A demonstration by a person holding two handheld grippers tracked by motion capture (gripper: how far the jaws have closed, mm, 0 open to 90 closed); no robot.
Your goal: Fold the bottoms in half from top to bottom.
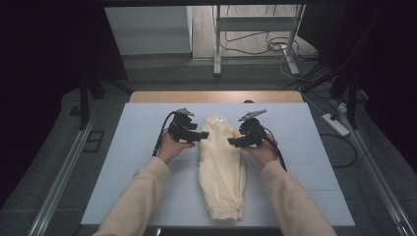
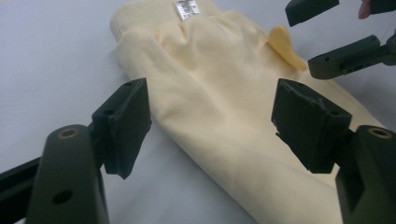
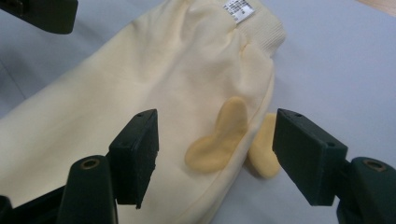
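A pale yellow garment [image 1: 222, 162] lies folded lengthwise on the white table [image 1: 305, 147], its ribbed waistband [image 2: 140, 14] with a white label [image 2: 186, 8] at the far end. Two darker yellow ear-shaped flaps [image 3: 219, 137] stick out on its right edge. My left gripper [image 1: 205, 135] hovers at the garment's left edge, open, with cloth [image 2: 210, 102] seen between its jaws but not pinched. My right gripper [image 1: 231, 141] hovers at the right edge, open, its jaws either side of the flaps. The garment [image 3: 116, 93] lies flat below them.
A wooden strip [image 1: 216, 96] runs along the table's far edge. Beyond it stand a metal frame leg [image 1: 217, 44] and loose cables [image 1: 275, 46] on the floor. A power strip [image 1: 334, 124] lies to the right of the table.
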